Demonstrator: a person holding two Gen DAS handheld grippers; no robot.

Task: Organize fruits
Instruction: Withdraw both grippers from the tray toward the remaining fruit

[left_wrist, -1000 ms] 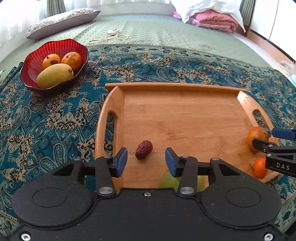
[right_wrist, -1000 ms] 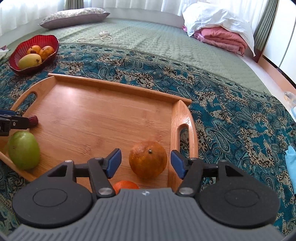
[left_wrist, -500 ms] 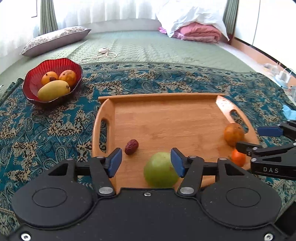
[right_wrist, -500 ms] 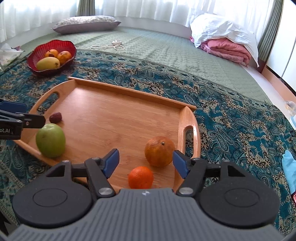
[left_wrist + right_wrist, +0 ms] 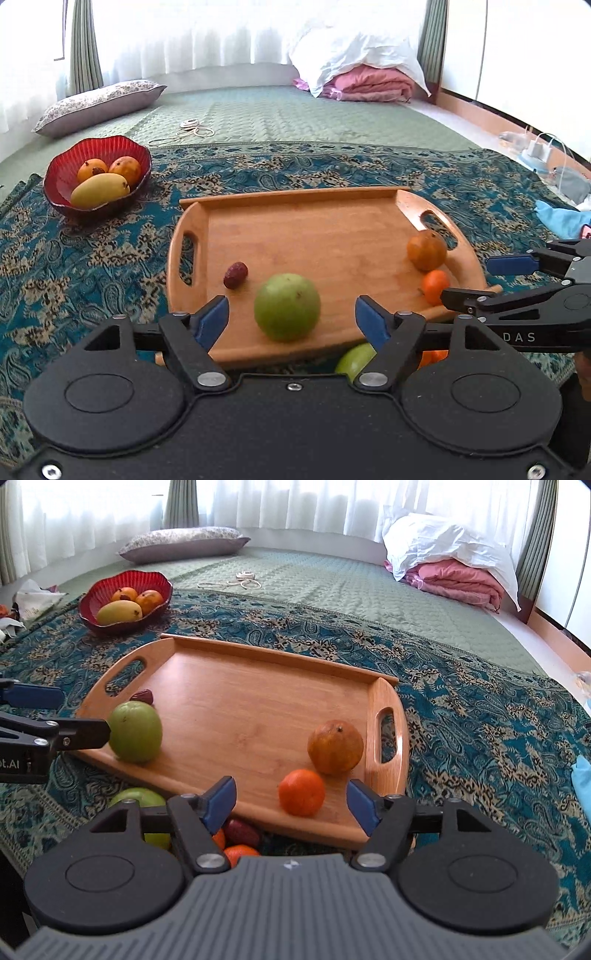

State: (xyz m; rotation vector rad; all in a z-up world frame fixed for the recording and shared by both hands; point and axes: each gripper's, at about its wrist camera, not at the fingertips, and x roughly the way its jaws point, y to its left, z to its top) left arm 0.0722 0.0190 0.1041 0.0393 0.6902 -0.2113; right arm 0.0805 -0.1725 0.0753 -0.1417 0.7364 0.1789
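Black hand-held gripper [image 5: 291, 320], blue pads [image 5: 212, 321]

The wooden tray's [image 5: 314, 236] middle lies bare; 4 fruits crowd its near edge, its raised rim bounding the sides.

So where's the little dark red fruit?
The little dark red fruit lies on the wooden tray, near its left handle in the left wrist view, just beside the big green fruit.

— The tray [image 5: 325, 236] looks like wood, smooth with a soft sheen. The bowl [image 5: 59, 173] is glossy red, maybe glass or plastic.

— The patterned cloth [image 5: 480, 716] under the tray is woven and matt. The green apple [image 5: 287, 306] has smooth skin; the date [image 5: 235, 275] is wrinkled.
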